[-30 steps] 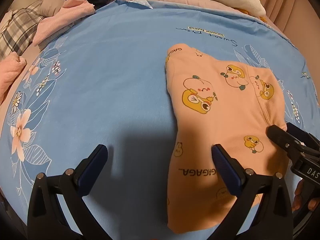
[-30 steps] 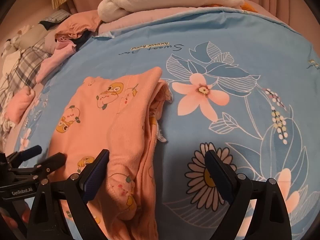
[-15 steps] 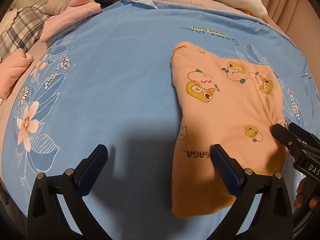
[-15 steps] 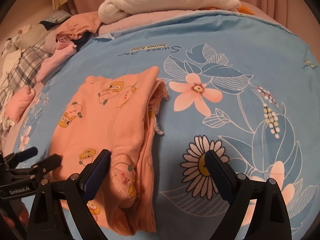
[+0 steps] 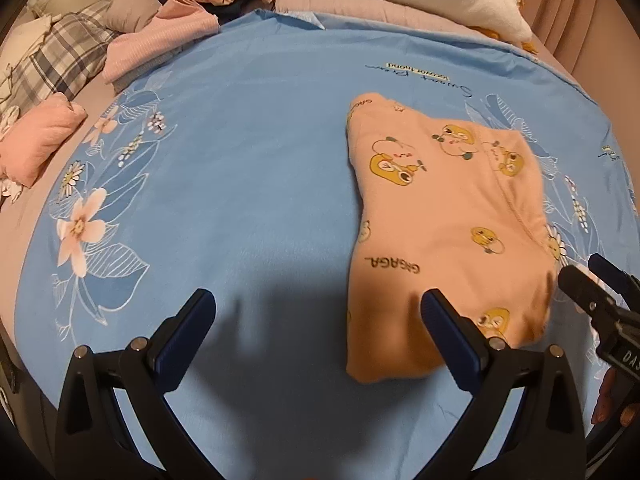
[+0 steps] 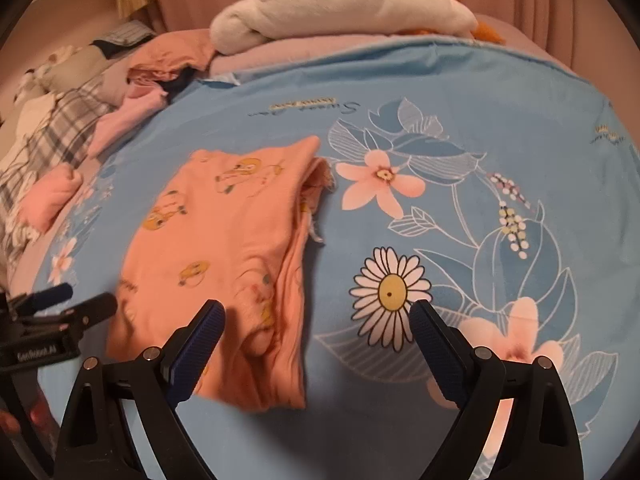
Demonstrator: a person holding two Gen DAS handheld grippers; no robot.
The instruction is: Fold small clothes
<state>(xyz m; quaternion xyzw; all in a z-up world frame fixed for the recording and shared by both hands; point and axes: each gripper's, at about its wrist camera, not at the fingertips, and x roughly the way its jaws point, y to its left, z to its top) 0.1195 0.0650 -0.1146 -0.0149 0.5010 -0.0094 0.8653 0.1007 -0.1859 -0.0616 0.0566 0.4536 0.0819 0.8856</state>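
Blue sheet point(image 5: 248, 168): floral print, covers the bed.
Clothes heap point(image 5: 132, 40): unfolded, at the sheet's far left edge.
Peach garment point(image 5: 444, 220): cartoon print, folded flat on the sheet, right of centre.
Left gripper point(image 5: 318, 340): jaws spread, empty, just short of the garment's near edge.
Right gripper point(image 6: 316, 344): jaws spread, empty, at the near right corner.
Step, as judged: fold apparently done; next likely means gripping the near edge to fold again or set it aside.

place: home bedroom | evidence: floral blue bedsheet point(image 5: 248, 128), heaped clothes point(image 5: 168, 24), white blanket point(image 6: 340, 4)
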